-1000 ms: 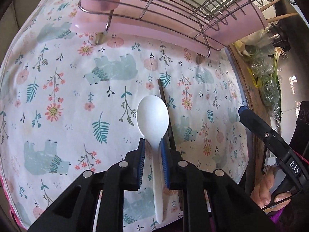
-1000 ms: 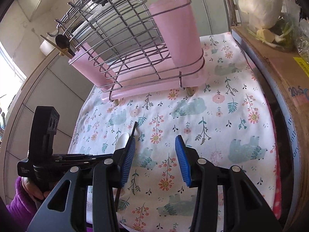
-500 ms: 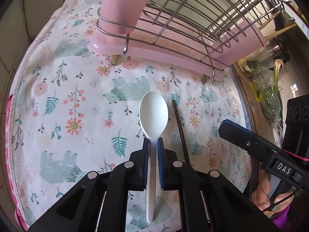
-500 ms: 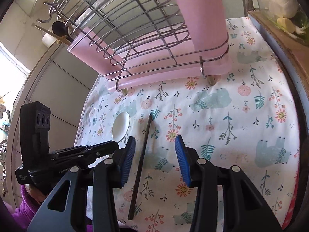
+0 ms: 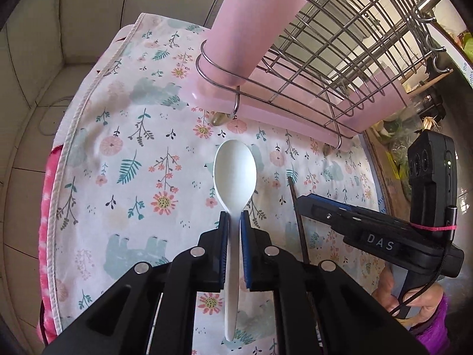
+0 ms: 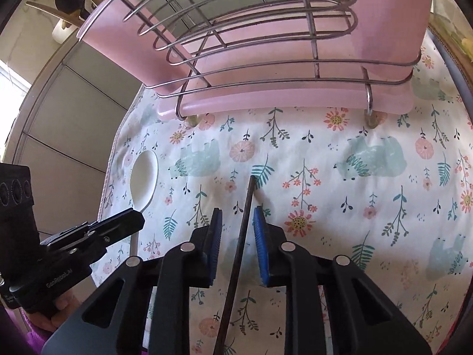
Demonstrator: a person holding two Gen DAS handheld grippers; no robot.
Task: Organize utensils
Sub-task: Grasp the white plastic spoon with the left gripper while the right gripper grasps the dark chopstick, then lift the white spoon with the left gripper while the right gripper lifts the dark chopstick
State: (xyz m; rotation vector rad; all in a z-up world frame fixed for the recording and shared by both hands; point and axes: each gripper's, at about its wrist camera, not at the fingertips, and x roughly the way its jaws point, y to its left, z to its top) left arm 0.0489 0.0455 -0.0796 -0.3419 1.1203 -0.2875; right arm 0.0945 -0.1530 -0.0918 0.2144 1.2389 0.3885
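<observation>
Reading "DAS" on right gripper; spoon clamped.

White spoon, dark chopstick, pink rack tray, floral bear-print cloth

white plastic spoon: one is showing | dark chopstick: one is lying on the cloth | floral cloth: one is covering the counter | wire dish rack: one is standing | pink utensil cup: one is hanging on the rack | pink drip tray: one | grippers: two are showing, the left gripper and the right gripper
</observation>
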